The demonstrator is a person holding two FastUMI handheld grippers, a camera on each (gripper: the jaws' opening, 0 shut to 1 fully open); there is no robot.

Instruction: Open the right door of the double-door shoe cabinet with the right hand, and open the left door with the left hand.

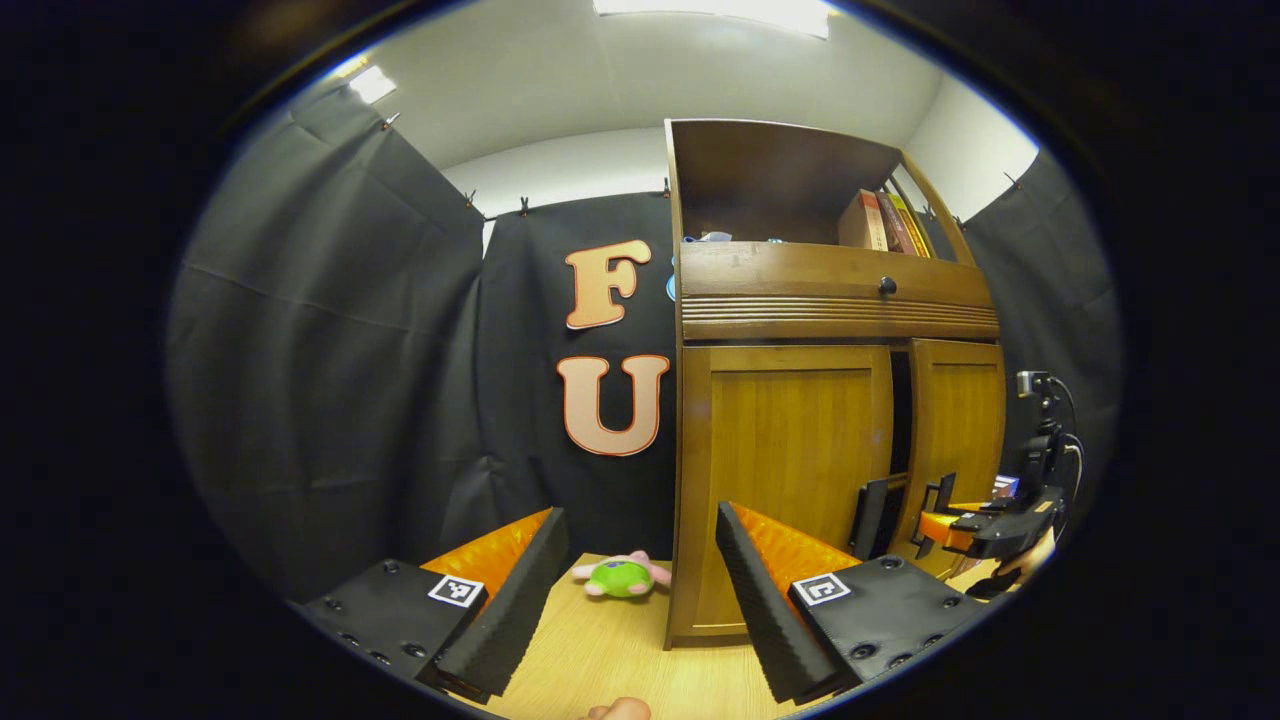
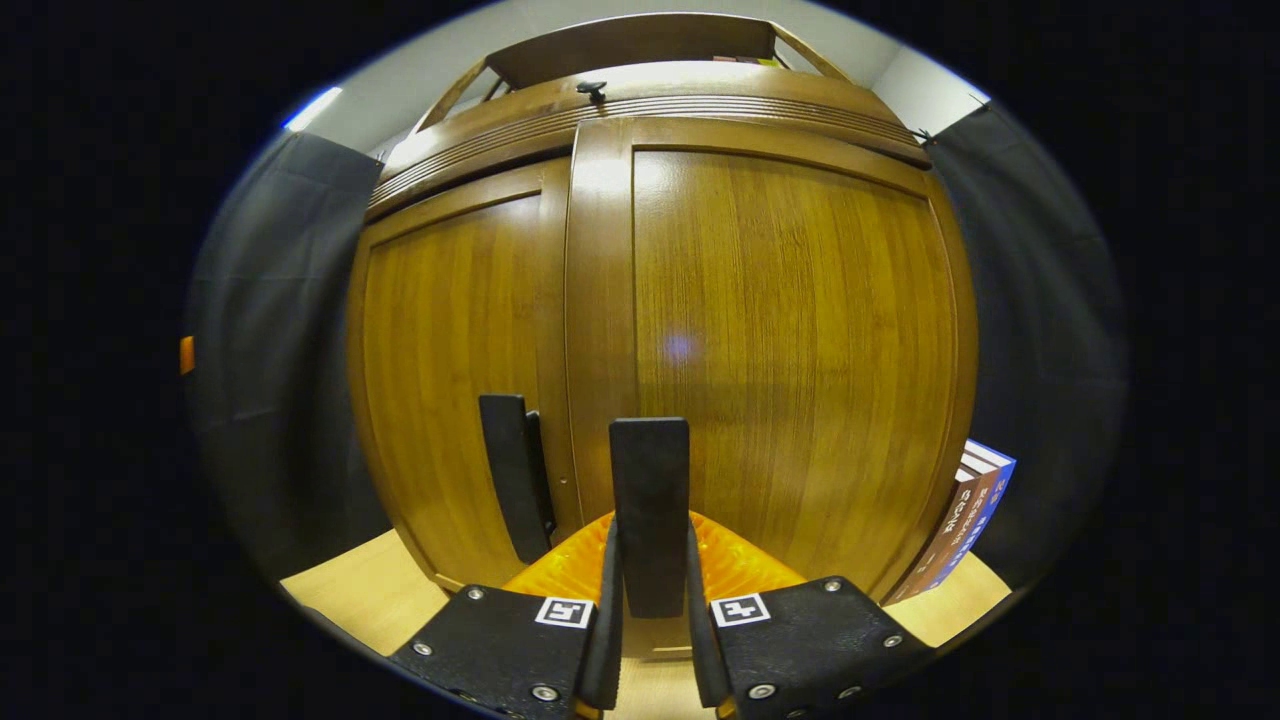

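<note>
Presently my right gripper clamps the black upright handle of the brown wooden right door; my left gripper gapes wide.

Glossy wood shoe cabinet

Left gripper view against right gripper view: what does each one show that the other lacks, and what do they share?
Left gripper view: the open left gripper, a plush toy on the table, shelf books, and the right gripper seen from the side. Right gripper view: that gripper's fingers shut on the right door handle, seen close. Shared: the left door, the right door and the left door handle.
</note>
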